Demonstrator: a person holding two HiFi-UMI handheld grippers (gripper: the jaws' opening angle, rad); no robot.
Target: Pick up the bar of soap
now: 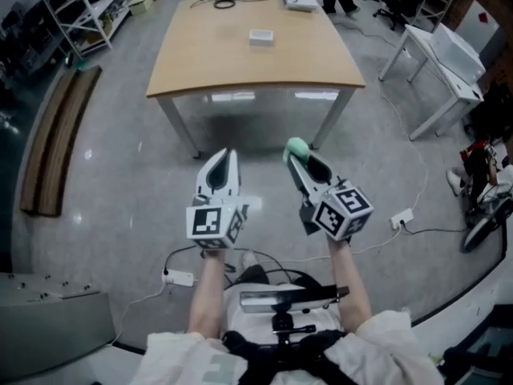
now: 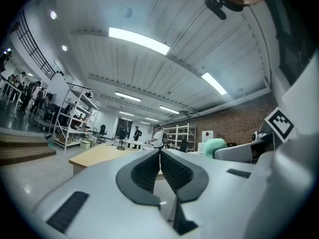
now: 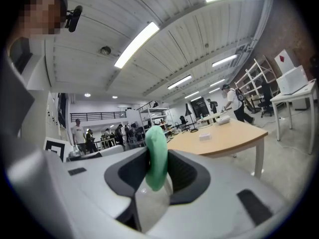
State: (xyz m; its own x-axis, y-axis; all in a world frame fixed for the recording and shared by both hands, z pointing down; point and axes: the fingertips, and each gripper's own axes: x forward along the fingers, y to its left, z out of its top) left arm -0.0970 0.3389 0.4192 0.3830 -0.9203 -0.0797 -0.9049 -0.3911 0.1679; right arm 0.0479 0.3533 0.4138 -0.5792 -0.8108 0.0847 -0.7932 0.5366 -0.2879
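Two tools are in play. The right tool (image 1: 300, 160) pinches one green bar of soap (image 3: 156, 156) between its pads, the soap standing on edge and poking out past the tips. The left tool (image 1: 229, 154) has its jaws pressed together with nothing between them. Both point level, side by side, over the grey floor (image 1: 112, 183), short of one wooden tabletop (image 1: 256, 74). That carries three things: one small white block (image 1: 260, 35), one flat white box (image 1: 300, 0) and one black cable loop (image 1: 224, 3). Two white power strips (image 1: 179, 277) lie on the floor.
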